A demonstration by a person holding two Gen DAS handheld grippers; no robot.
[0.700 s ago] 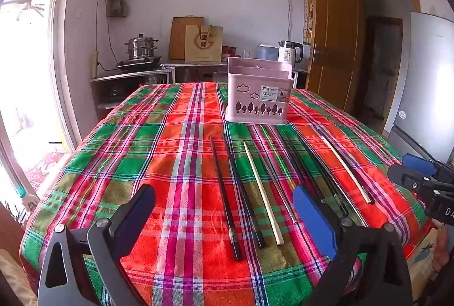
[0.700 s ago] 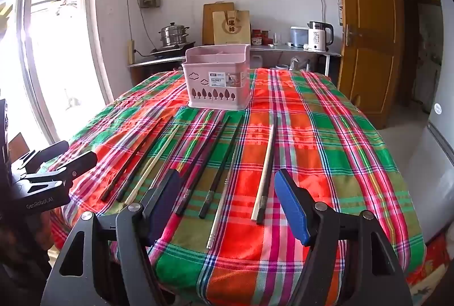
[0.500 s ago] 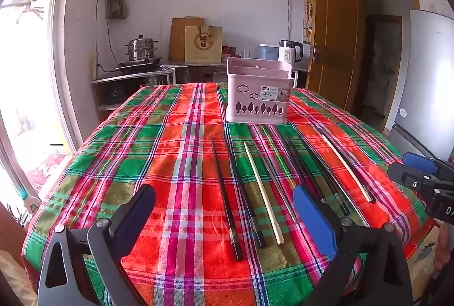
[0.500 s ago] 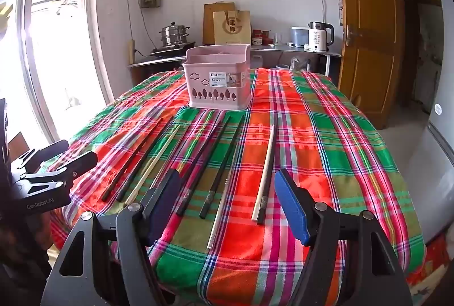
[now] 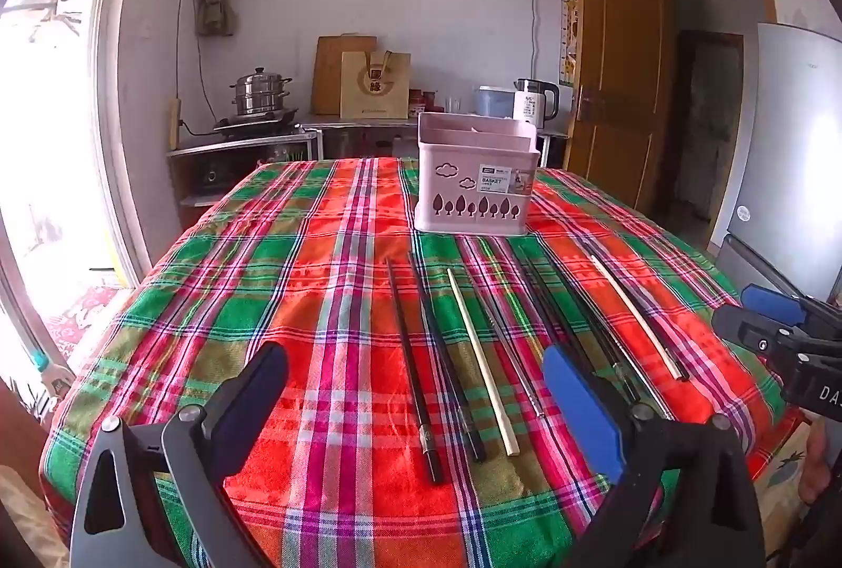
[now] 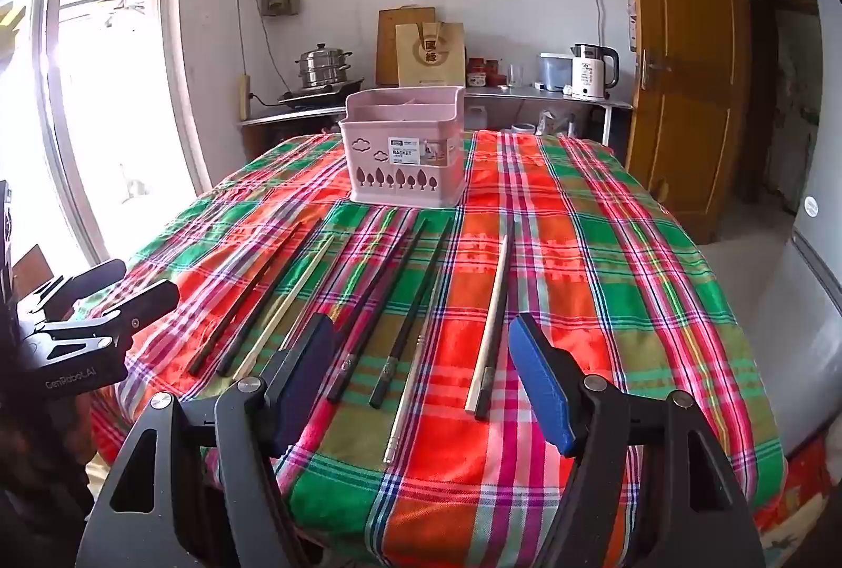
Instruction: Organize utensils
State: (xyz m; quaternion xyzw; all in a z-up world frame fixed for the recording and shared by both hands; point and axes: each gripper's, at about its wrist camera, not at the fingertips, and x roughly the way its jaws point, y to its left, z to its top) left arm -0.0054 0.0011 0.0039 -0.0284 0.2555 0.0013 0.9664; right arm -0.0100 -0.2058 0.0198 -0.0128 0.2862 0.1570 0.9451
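Nothing changed since a moment earlier: both tools in the same spots at the near edge of the counter (image 5: 158,305), chopsticks and holder unmoved, so organizing judged not yet begun

Left tool (image 5: 416,389) with blue pads wide apart, nothing between them, poised above the near ends of a black chopstick (image 5: 413,368), a second black one just beside it, and a pale wooden chopstick (image 5: 481,362)

Right tool (image 6: 421,373) likewise spread wide and empty, angled down over more sticks: dark chopsticks (image 6: 379,299), a thin metallic one (image 6: 416,368), and a pale chopstick (image 6: 489,320) lying against a dark partner

All chopsticks flat on the red-and-green plaid cloth, roughly parallel, pointing toward a pink divided holder (image 5: 476,178) standing upright near the far middle of the counter, well apart from both tools, apparently empty

Readable writing: "BASKET" on the holder's white label (image 6: 408,153), smaller print too fine to read; "GenRobot.AI" on the left tool's body as seen from the right view; "DA" partly visible on the right tool's body; Chinese characters on a brown paper bag (image 5: 374,86) in the background
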